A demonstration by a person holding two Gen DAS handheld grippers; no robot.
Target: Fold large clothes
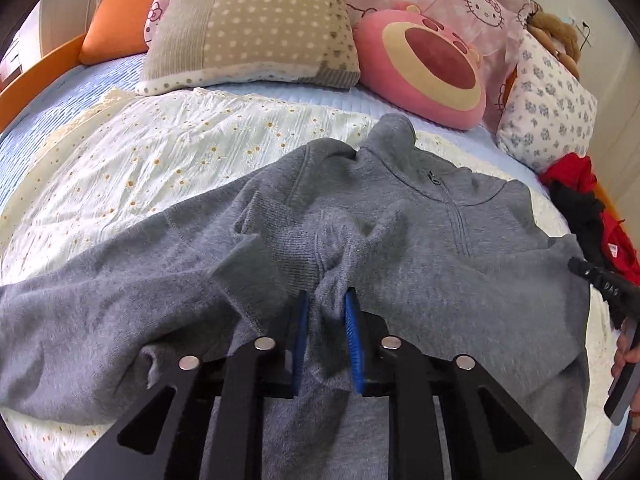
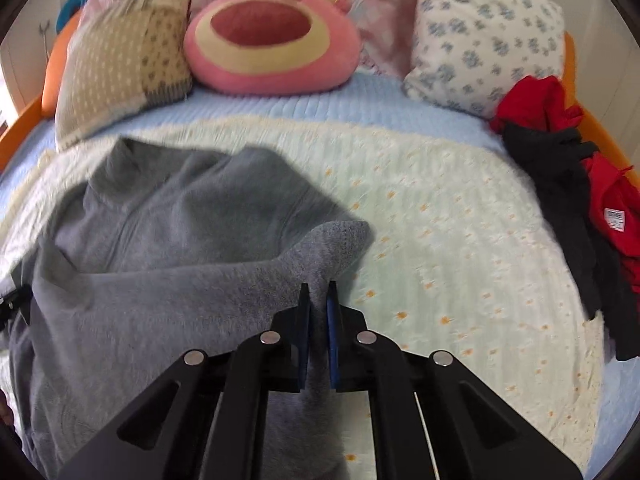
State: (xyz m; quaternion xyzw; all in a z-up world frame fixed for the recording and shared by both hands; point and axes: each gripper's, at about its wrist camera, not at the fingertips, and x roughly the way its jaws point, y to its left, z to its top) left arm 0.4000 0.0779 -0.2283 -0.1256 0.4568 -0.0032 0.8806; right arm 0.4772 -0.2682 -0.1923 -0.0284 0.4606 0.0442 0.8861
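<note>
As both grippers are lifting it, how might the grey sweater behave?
The grey sweater likely hangs limp: it bunches between the left gripper blades. The right gripper pinches a drooping sleeve. Thick knit, probably not slippery.

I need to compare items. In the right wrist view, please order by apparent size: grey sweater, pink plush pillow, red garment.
1. grey sweater, nearest the camera
2. pink plush pillow
3. red garment, partly cut off at the edge, so unsure
</note>
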